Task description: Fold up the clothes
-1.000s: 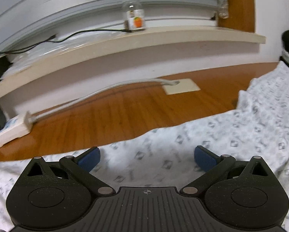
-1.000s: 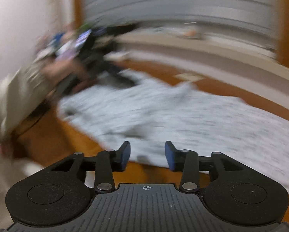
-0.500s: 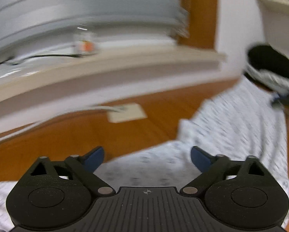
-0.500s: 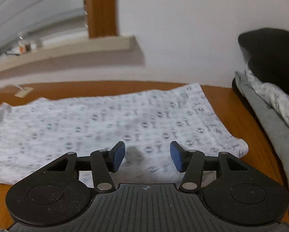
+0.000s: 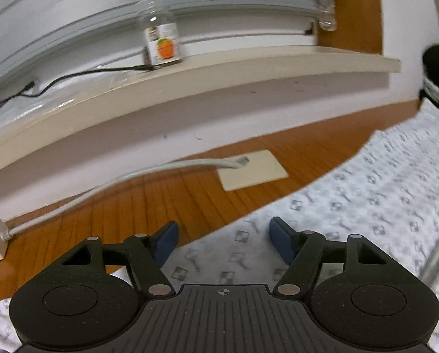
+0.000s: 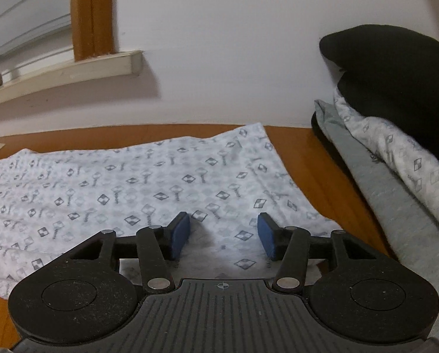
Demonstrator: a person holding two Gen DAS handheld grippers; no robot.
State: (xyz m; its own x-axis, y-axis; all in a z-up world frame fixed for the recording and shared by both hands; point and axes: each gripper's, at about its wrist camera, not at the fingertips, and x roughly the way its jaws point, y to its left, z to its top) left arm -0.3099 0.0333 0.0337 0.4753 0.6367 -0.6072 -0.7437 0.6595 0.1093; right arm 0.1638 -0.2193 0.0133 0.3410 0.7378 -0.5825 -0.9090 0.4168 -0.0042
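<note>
Both the left gripper and the right gripper are hovering, fingers apart, over the printed garment, risking pinching only one slack layer and dragging it askew across the worktop.

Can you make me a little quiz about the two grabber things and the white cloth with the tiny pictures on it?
1. True or false: the left gripper has its jaws shut on the patterned cloth.
2. What stands on the window ledge in the left wrist view: A) a cup, B) a clear jar with an orange on its label, C) a shoe?
3. Fill in: beside the right gripper, on its right, is a pile of ____.

Key: 1 false; 2 B; 3 clothes.
</note>
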